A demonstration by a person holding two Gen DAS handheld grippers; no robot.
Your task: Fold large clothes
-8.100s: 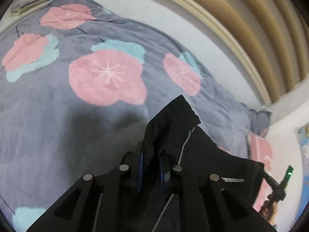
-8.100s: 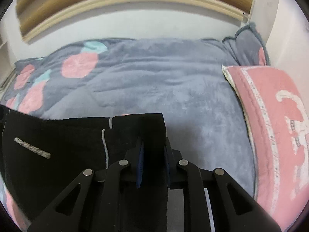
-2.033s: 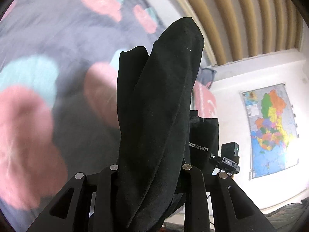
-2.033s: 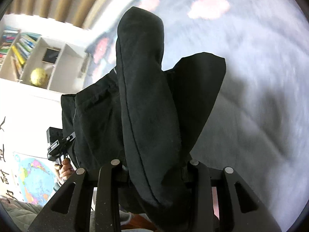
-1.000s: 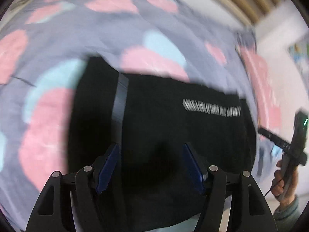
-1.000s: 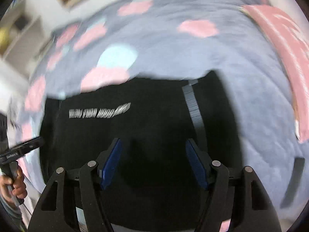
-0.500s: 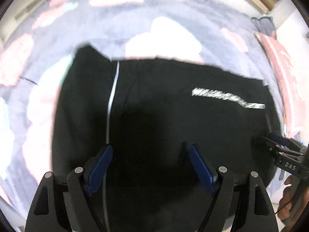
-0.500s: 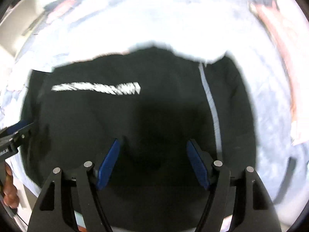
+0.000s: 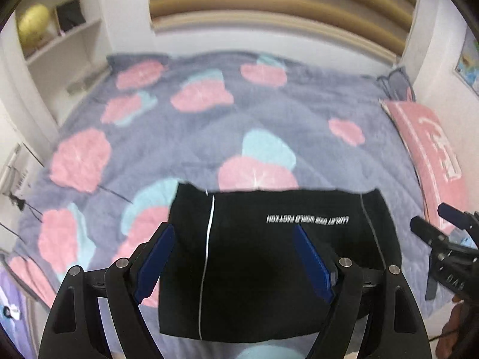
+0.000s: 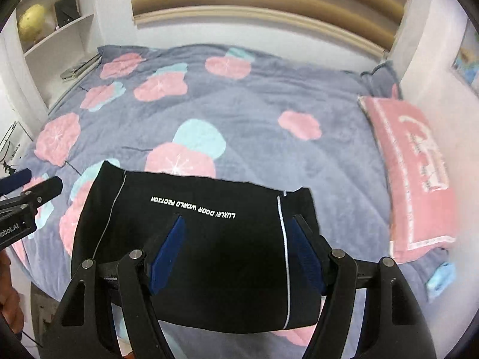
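Observation:
A black garment (image 9: 269,257) with white side stripes and white lettering lies folded flat as a rectangle on the near part of the bed; it also shows in the right wrist view (image 10: 197,239). My left gripper (image 9: 233,260) is open and empty, raised above the garment's left half. My right gripper (image 10: 236,251) is open and empty, raised above its right half. The right gripper also shows at the right edge of the left wrist view (image 9: 443,239); the left gripper shows at the left edge of the right wrist view (image 10: 27,191).
The bed is covered by a grey blanket (image 10: 254,113) with pink and teal flowers. A pink pillow (image 10: 416,173) lies along its right side. White shelves (image 10: 57,27) stand at the far left and a slatted wooden headboard (image 10: 269,0) at the back.
Both grippers held the black garment up two seconds ago, laid it flat on the bed, opened, and have since drawn back and up from it.

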